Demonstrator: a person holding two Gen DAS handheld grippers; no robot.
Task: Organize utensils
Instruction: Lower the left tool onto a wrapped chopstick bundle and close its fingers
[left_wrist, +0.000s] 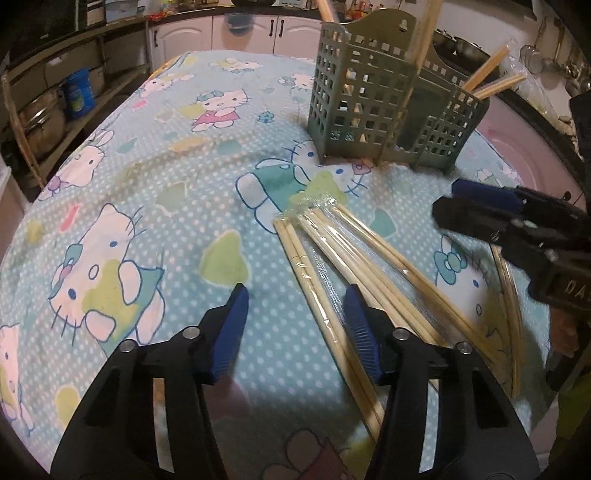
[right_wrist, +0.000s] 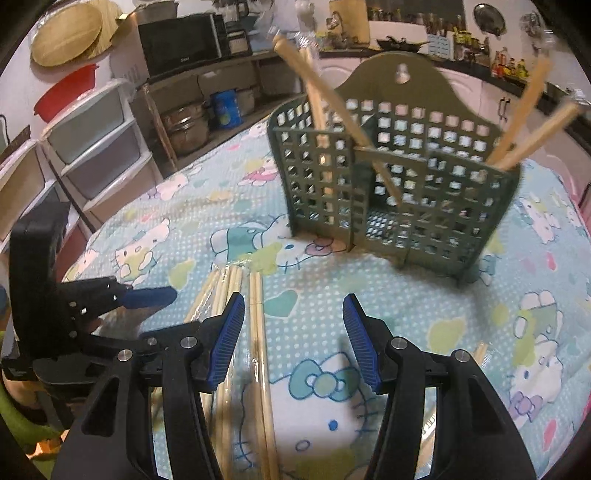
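Observation:
A green lattice utensil holder (left_wrist: 391, 107) stands on the Hello Kitty cloth, with wooden chopsticks standing in its left and right compartments; it also shows in the right wrist view (right_wrist: 399, 192). Several plastic-wrapped chopstick pairs (left_wrist: 343, 258) lie on the cloth in front of it, also in the right wrist view (right_wrist: 258, 332). My left gripper (left_wrist: 295, 325) is open and empty, low over the cloth with its right finger over the chopsticks. My right gripper (right_wrist: 293, 339) is open and empty just right of them; it also shows in the left wrist view (left_wrist: 454, 201).
The table's cloth (left_wrist: 147, 192) spreads to the left. Another chopstick pair (left_wrist: 513, 314) lies near the right edge. Shelves with pots (left_wrist: 48, 110) stand at left, plastic drawers (right_wrist: 92, 147) and a microwave (right_wrist: 181, 44) behind. White cabinets (left_wrist: 221, 33) stand beyond the table.

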